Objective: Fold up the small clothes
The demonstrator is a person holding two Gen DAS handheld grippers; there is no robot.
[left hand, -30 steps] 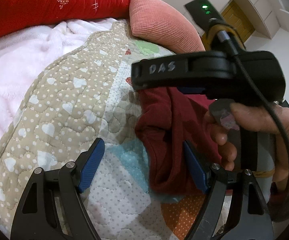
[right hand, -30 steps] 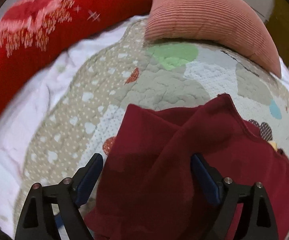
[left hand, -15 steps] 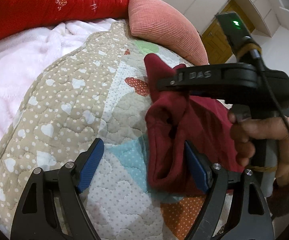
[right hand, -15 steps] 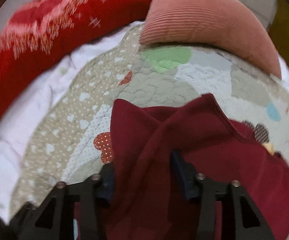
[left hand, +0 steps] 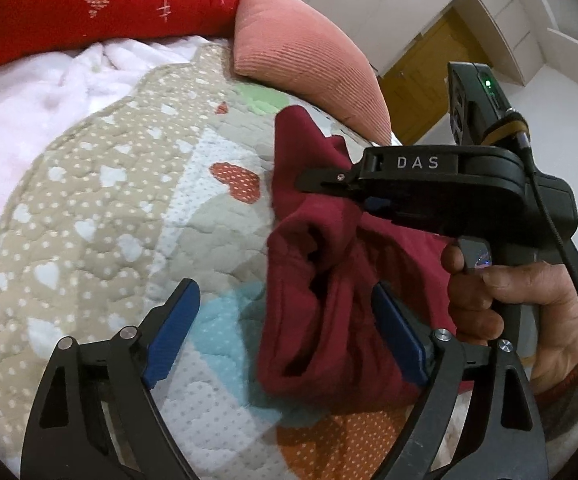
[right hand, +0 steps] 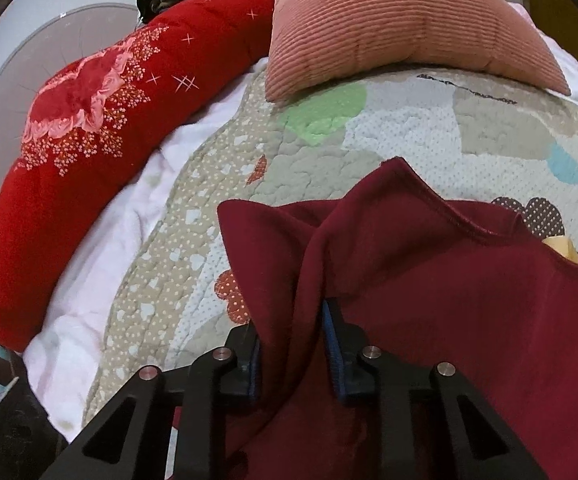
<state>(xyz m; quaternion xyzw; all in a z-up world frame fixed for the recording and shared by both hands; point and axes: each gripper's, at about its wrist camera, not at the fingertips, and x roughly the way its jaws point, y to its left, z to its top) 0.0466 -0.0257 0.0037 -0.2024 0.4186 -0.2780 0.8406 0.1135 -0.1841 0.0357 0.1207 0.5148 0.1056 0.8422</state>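
Right tool (right hand: 293,344) has just been closing & now pinches a bunched ridge of the garment (right hand: 469,292) on the quilt (right hand: 401,136) below the cushion (right hand: 389,20), left tool (left hand: 285,332) gaping w/ jaws just widening: risk = thick bunch slips or drags layers askew

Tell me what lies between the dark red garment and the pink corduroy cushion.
Only bare patchwork quilt, seen in the right wrist view: the garment and cushion lie apart.

- soft, even indoor light, fairly bright; shadows faint.
- strong fisheye bending, dark corners.
- both views mostly sharp, slight softness toward the rims.
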